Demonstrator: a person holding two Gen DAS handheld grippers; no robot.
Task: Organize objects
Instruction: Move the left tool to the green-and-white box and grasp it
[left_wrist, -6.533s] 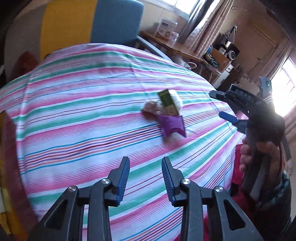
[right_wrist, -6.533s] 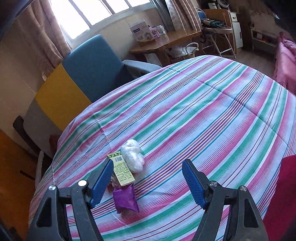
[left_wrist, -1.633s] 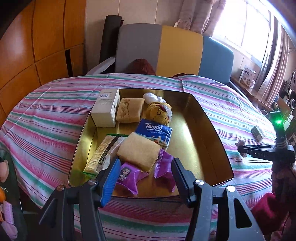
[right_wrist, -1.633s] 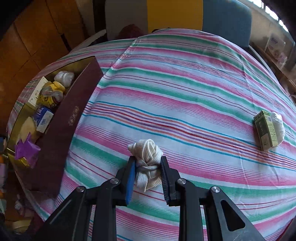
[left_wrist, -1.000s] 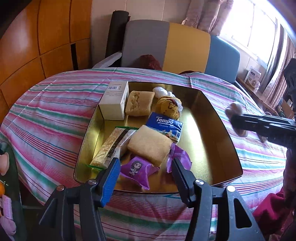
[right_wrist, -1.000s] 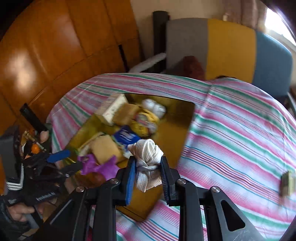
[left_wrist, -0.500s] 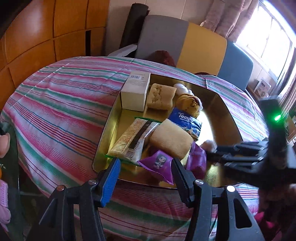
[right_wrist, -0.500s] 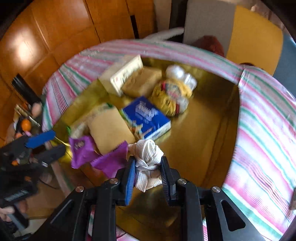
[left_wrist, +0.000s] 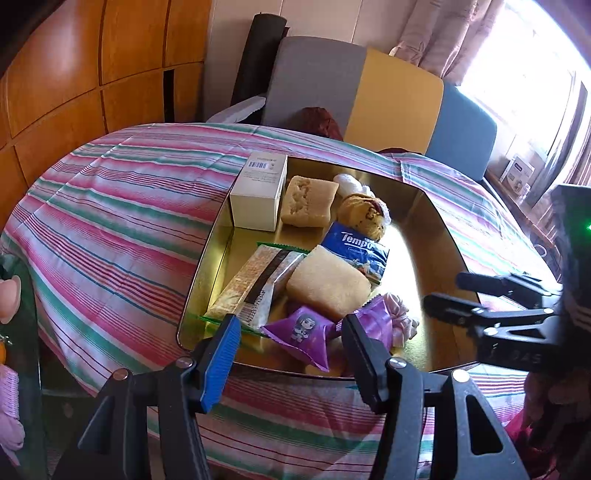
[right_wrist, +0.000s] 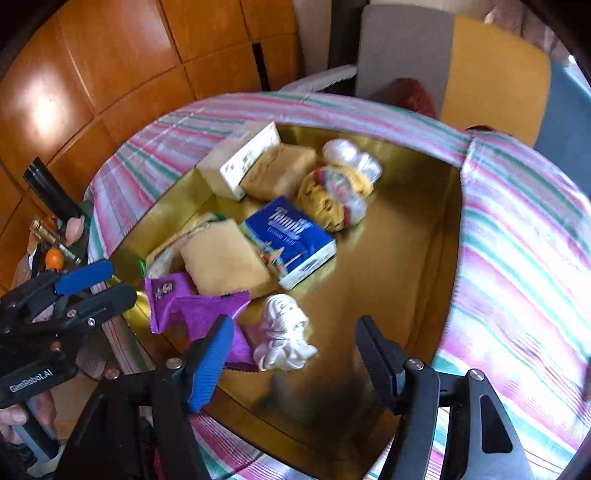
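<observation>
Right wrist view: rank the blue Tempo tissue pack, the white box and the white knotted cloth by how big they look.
1. Blue Tempo tissue pack
2. White box, close to the pack and farther from the camera, so unsure
3. White knotted cloth, smallest though nearest

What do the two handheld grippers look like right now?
Both are black plastic clamp frames with silver rivets and ribbed blue pads. The left gripper carries white "GemRobot.AI" lettering on its body; the right gripper shows a green indicator light in the left wrist view.
</observation>
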